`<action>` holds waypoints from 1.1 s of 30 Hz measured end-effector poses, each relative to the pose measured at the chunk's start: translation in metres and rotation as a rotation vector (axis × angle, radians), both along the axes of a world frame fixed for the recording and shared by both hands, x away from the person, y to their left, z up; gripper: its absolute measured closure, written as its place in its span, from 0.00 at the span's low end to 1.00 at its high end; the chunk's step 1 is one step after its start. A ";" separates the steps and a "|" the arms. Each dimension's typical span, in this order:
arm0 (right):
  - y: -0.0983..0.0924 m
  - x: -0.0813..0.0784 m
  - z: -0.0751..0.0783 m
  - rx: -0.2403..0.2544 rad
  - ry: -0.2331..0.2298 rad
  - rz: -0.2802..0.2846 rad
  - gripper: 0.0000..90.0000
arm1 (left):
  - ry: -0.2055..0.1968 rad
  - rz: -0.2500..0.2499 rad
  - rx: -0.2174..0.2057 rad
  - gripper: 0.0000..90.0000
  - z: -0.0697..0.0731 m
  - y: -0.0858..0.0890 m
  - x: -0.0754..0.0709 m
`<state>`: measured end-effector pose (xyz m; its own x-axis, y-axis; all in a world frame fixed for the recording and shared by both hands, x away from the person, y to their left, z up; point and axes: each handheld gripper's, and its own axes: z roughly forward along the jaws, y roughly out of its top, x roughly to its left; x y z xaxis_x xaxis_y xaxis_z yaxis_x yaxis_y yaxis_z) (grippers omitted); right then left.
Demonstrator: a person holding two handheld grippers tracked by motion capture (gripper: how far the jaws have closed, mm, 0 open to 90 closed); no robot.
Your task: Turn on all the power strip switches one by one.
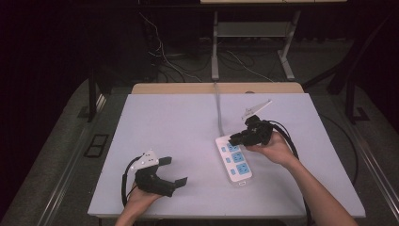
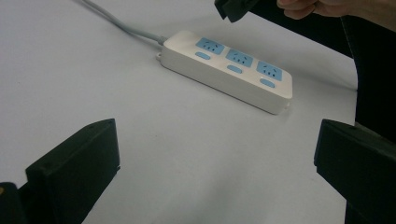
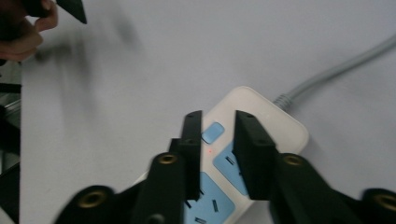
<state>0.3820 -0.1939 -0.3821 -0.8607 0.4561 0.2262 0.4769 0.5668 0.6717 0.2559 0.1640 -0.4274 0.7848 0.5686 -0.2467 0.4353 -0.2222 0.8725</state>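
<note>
Across the frame's middle lies a white table (image 1: 164, 122) on grey floor (image 1: 56, 141), dark room behind. Right of centre rests a white strip (image 1: 234, 159) with three blue sockets and grey cable (image 1: 219, 110). Right gripper (image 1: 237, 138) hovers above it, slightly parted, empty. Left gripper (image 1: 174, 172), lower left, gapes wide.

Smooth white plastic on the power strip (image 2: 224, 70), faintly glossy, with matt blue socket faces. Grey rubbery sheath on its cable (image 3: 336, 70). Matt, pale tabletop (image 1: 164, 136), wood-coloured far edge. Matt black plastic on both grippers' jaws, brass-looking screws on the right gripper (image 3: 217, 156).
</note>
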 end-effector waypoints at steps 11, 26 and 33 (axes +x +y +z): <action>-0.028 -0.022 0.008 0.065 0.003 -0.118 0.09 | -0.002 -0.002 -0.009 0.00 0.000 -0.001 -0.001; -0.072 -0.070 0.003 0.143 0.003 -0.216 0.00 | -0.002 0.002 -0.013 0.00 0.001 -0.001 -0.001; -0.089 -0.095 -0.008 0.183 -0.008 -0.280 0.00 | -0.003 0.003 -0.013 0.00 0.001 -0.001 -0.001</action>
<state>0.2872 -0.2825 -0.3896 -0.7097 0.6276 0.3201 0.5914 0.2838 0.7548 0.2545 0.1627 -0.4263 0.7835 0.5680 -0.2519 0.4336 -0.2094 0.8764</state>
